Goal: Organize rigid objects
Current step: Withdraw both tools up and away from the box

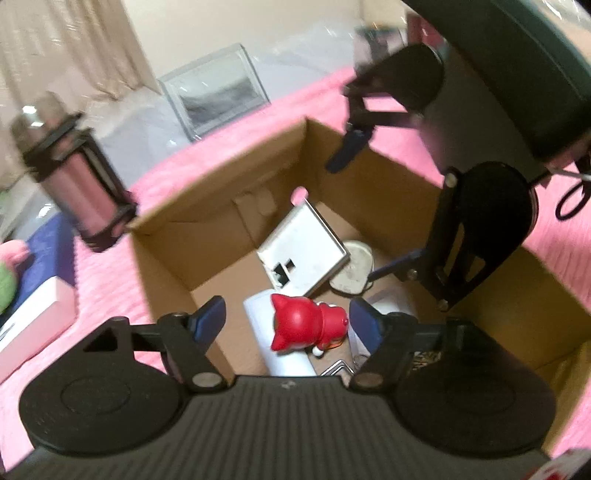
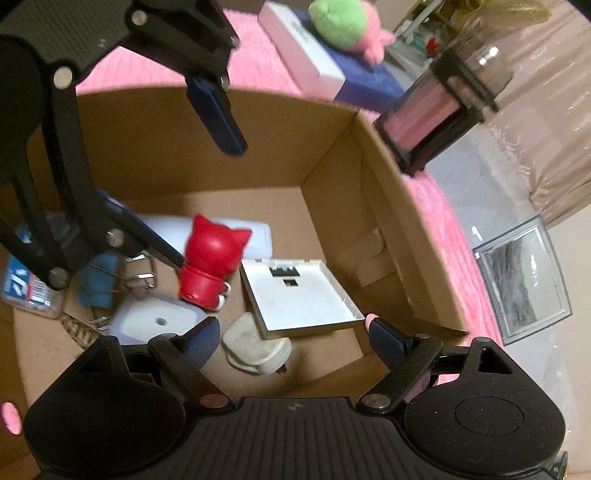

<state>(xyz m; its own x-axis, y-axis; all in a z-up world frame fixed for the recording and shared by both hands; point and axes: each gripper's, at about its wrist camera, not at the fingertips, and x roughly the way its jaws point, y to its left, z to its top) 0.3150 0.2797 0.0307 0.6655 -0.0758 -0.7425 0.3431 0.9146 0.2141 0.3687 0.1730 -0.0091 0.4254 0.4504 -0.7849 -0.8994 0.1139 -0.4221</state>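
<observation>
An open cardboard box point(image 1: 221, 206) point(image 2: 332, 206) sits on a pink blanket. Inside it, a red cat figurine point(image 1: 306, 325) point(image 2: 210, 258) rests on a white container point(image 1: 258, 314) point(image 2: 162, 229). My left gripper point(image 1: 288, 323) point(image 2: 203, 203) is open, with the figurine between its blue pads and a gap on each side. A white square plate point(image 1: 303, 251) point(image 2: 299, 295) and a white plug point(image 1: 352, 269) point(image 2: 255, 347) lie beside it. My right gripper point(image 2: 291, 339) point(image 1: 369, 206) hangs open above the plug and plate with nothing between its fingers.
Blue binder clips point(image 2: 98, 280) and a blue-and-white packet point(image 2: 22, 284) lie in the box's corner. Outside stand a black-framed lantern point(image 1: 81, 177) point(image 2: 443, 114), a picture frame point(image 1: 218, 92) point(image 2: 524, 291), a white box point(image 2: 299, 48) on blue cloth and a green-pink plush point(image 2: 343, 26).
</observation>
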